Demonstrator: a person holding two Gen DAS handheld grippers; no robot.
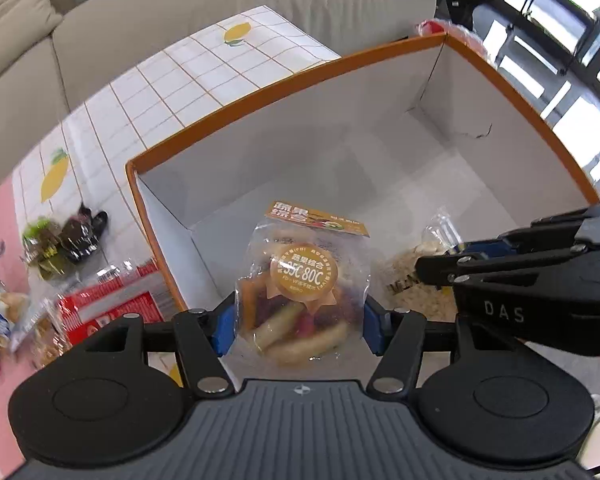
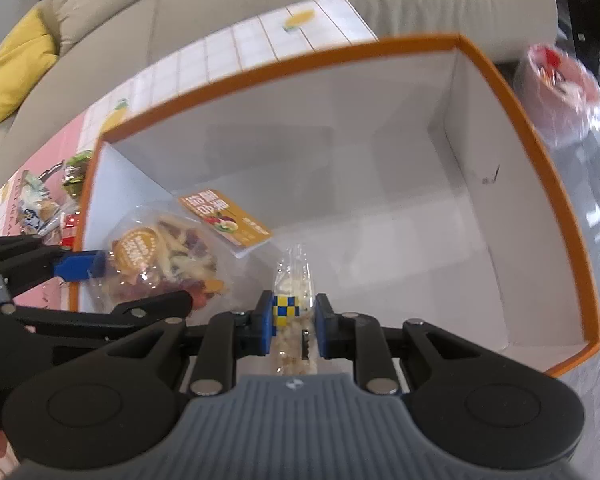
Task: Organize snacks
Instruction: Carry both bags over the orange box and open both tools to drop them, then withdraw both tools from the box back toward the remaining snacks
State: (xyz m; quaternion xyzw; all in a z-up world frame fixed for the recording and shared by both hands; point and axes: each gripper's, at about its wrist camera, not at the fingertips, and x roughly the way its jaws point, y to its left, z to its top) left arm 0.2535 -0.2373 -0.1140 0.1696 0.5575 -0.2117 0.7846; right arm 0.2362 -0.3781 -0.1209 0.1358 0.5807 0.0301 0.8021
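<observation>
An orange-rimmed white box (image 1: 300,77) (image 2: 260,67) lies open below both grippers. My left gripper (image 1: 299,322) (image 2: 132,284) reaches into its near left corner. Its blue pads touch both sides of a clear bag of dried fruit chips (image 1: 300,280) (image 2: 168,256) with an orange label. The bag hangs low over the box floor. Right of it, my right gripper (image 2: 292,320) (image 1: 440,270) is shut on a narrow clear bag of puffed snack (image 2: 294,276) (image 1: 404,280) with a blue-and-yellow checked sticker, also inside the box.
Several loose snack packets lie left of the box on the lemon-print tablecloth (image 1: 204,64): a red one (image 1: 112,304) and green and dark ones (image 1: 60,244). A beige sofa (image 1: 180,8) stands behind. A red wrapped item (image 2: 560,92) sits beyond the box's right wall.
</observation>
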